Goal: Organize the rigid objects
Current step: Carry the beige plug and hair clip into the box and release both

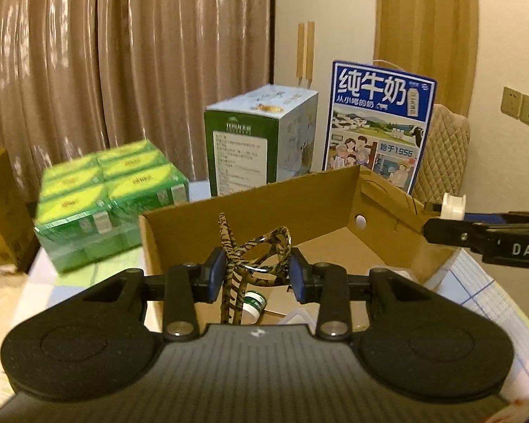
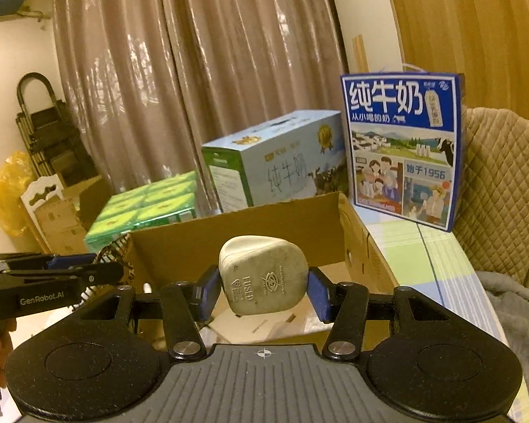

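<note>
My left gripper (image 1: 257,275) is shut on a tiger-striped looped item (image 1: 261,246) with a metal ring, held over an open cardboard box (image 1: 250,208). A small green-and-white jar (image 1: 255,302) lies on the box floor below it. My right gripper (image 2: 264,294) is shut on a chunky off-white fused plug (image 2: 264,271), also above the cardboard box (image 2: 250,229). Each gripper shows in the other's view: the right gripper (image 1: 432,220) at the box's right rim, the left gripper (image 2: 102,266) at its left rim with the striped item (image 2: 118,246).
Behind the box stand a shrink-wrapped pack of green cartons (image 1: 109,190), a green-and-blue milk case (image 1: 261,141) and a tall blue milk case (image 1: 377,123). A quilted chair back (image 1: 444,151) is at the right. Curtains hang behind. A checked cloth (image 2: 441,264) covers the table.
</note>
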The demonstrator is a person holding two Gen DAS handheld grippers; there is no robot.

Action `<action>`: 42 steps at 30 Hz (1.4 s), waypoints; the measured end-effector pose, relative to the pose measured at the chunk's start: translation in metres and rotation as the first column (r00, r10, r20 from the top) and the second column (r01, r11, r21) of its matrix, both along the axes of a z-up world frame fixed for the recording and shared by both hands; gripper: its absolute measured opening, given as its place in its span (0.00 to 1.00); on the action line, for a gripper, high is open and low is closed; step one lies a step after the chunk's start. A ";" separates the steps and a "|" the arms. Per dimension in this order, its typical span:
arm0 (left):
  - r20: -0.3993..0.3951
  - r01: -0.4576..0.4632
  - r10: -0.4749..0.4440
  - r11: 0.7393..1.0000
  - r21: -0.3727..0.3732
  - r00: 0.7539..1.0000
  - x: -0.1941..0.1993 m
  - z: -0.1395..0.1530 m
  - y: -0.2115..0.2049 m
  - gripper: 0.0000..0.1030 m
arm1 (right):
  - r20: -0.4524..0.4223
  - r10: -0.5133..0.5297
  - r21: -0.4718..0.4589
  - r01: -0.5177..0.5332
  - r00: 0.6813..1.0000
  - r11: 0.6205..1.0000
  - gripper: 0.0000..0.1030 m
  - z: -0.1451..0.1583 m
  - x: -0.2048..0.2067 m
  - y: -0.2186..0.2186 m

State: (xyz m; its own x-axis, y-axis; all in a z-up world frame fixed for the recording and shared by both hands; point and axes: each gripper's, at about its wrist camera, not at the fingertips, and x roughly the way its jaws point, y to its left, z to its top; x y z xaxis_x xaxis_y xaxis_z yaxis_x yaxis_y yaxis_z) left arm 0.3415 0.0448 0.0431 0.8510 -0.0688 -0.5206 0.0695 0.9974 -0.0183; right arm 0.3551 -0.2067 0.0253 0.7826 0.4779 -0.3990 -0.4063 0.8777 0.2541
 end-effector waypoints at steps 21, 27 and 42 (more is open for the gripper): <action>-0.118 -0.035 0.025 0.996 -0.086 0.993 0.058 -0.035 0.010 0.32 | -0.092 -0.003 -0.036 -0.001 0.996 0.999 0.48 -0.038 0.054 0.015; -0.128 -0.034 0.020 0.994 -0.108 0.992 0.059 -0.042 0.010 0.32 | -0.095 -0.005 -0.038 0.001 0.995 0.999 0.48 -0.039 0.053 0.014; -0.097 -0.037 0.027 0.994 -0.100 0.995 0.052 -0.033 0.008 0.40 | -0.100 -0.020 -0.032 0.017 0.995 0.999 0.48 -0.040 0.054 0.010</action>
